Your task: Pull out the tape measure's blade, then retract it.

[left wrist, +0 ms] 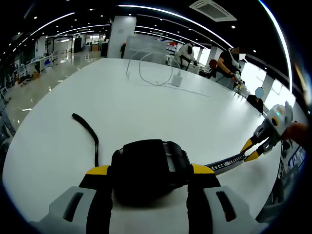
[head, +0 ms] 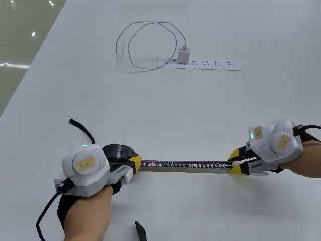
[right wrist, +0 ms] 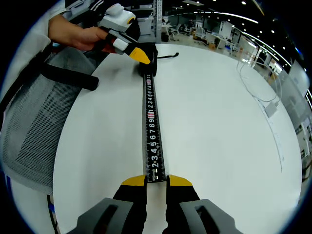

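On the white table (head: 200, 120), near its front edge, the left gripper (head: 131, 165) is clamped around the black tape measure case (left wrist: 150, 165). The right gripper (head: 235, 161), jaws nearly together, pinches the tip of the blade (head: 185, 164), which runs straight between them.

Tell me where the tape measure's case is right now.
In the head view the case sits low on the left of the white table, clamped in the left gripper; its blade runs right to the right gripper.
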`<state>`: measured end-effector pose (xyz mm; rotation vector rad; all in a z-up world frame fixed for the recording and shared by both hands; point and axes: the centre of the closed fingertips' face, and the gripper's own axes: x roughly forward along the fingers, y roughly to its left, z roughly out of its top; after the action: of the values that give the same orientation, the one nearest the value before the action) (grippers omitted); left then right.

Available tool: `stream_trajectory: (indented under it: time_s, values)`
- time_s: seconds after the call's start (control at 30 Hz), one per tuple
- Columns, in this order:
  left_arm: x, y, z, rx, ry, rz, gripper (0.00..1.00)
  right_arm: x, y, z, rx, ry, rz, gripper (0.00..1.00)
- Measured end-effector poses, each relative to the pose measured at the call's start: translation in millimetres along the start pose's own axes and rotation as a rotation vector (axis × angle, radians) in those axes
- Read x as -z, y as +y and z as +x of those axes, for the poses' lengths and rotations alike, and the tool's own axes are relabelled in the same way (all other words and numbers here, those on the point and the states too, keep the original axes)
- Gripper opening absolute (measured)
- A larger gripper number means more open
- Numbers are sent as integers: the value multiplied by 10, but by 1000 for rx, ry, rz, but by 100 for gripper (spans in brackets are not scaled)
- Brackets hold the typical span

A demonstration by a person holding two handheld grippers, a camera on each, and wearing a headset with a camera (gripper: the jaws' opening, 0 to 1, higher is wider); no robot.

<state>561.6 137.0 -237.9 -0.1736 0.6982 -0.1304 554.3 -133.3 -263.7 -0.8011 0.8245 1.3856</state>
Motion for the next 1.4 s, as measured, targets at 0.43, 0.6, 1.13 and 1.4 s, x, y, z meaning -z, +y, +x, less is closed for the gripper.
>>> stream_trajectory:
  time_s: [0.43, 0.6, 1.13, 1.4]
  values:
    - [-1, 11, 5, 10, 1, -10, 57, -75, -19, 53, -4, -9, -2, 10]
    - [-2, 12, 6, 13, 3, -13, 57, -95, -29, 71, -4, -13, 2, 10]
    - [4, 8, -3, 21, 4, -21, 57, -223, -21, 133, -14, -27, -13, 10]
    - [3, 7, -1, 26, 6, -23, 57, -283, -20, 168, -21, -37, -15, 10]
